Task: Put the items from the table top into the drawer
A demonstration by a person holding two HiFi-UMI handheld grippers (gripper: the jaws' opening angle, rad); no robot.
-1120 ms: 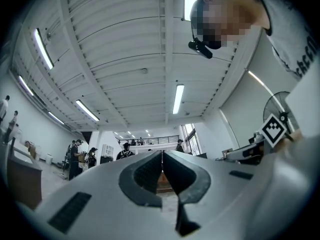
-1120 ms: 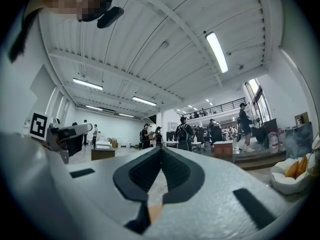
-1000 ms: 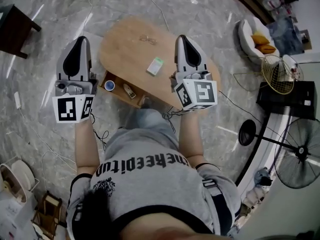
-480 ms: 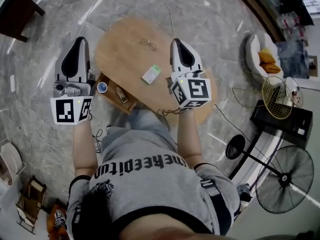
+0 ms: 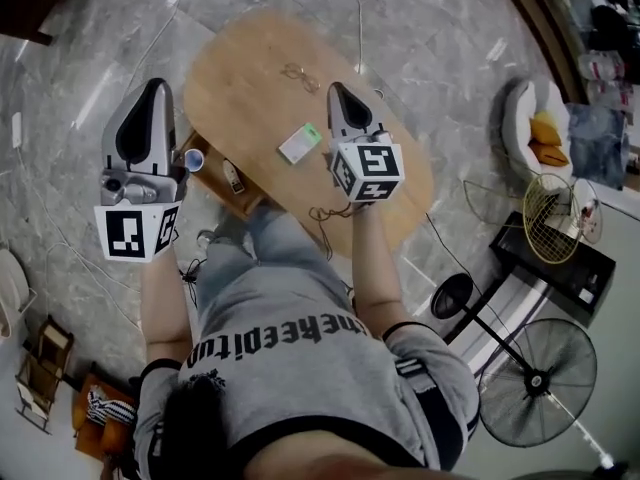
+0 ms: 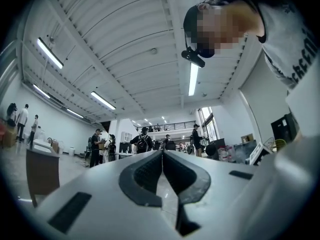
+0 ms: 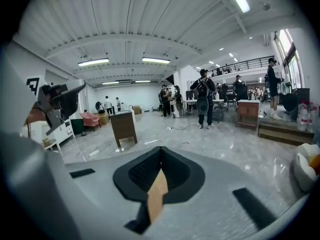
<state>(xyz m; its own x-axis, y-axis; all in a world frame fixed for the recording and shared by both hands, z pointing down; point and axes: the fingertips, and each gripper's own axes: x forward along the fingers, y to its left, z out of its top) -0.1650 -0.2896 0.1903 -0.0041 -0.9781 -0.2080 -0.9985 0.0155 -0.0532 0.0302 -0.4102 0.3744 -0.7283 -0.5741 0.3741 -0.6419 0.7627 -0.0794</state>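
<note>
While both tools are hovering clenched and empty, the task is sitting part-way through, at the approach to the next pick-up. The left tool (image 5: 153, 88) is hanging over the floor just off the desk's near-left edge, beside the open drawer (image 5: 213, 171); its own view is showing the jaws pressed together with nothing between them. The right tool (image 5: 336, 90) is hovering over the oval wooden desk (image 5: 400, 168), its jaws likewise meeting, with only a sliver of tan surface showing through the slot behind them. Two items are lying on the desk top. A flat white packet (image 5: 300, 144) with a green end is sitting just left of the right tool, and a pair of spectacles (image 5: 297, 73) is lying farther out along the desk. The drawer is holding a small blue-rimmed cup (image 5: 193, 158) and a second small object (image 5: 232, 176), too small to identify. Judgement: the packet is looking like the nearer candidate for the right tool. The next move is calling for that tool to open its jaws, drop to the desk surface and straddle the packet across its narrow side. Being flat, the packet is likely needing a low, angled approach before being carried across to the drawer.
</note>
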